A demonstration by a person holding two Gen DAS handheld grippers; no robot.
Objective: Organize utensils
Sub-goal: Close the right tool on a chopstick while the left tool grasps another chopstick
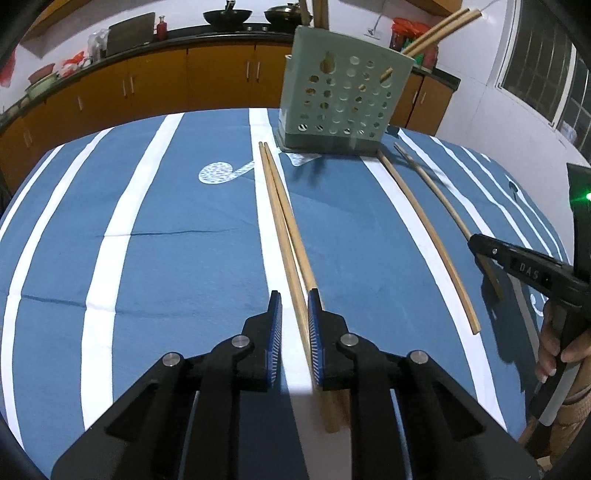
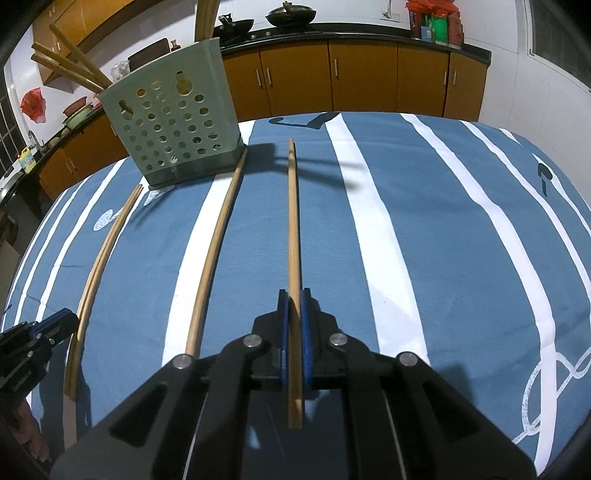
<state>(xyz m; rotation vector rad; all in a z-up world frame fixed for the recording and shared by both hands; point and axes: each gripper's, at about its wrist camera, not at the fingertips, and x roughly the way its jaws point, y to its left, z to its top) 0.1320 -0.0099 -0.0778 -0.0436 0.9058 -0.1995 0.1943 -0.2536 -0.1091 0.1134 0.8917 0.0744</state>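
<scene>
The right gripper (image 2: 291,295) has its jaws shut tight on one chopstick (image 2: 293,221), near the bench's front edge. The left gripper (image 1: 294,299) has narrow jaws around a pair of chopsticks (image 1: 280,206), pinching neither, so one could slip out when lifted toward the green holder (image 1: 343,96) at the bench's far edge.

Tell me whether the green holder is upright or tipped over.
Upright. The holder stands on its dark base on the tablecloth, and the chopsticks inside stick out of its open top.
</scene>
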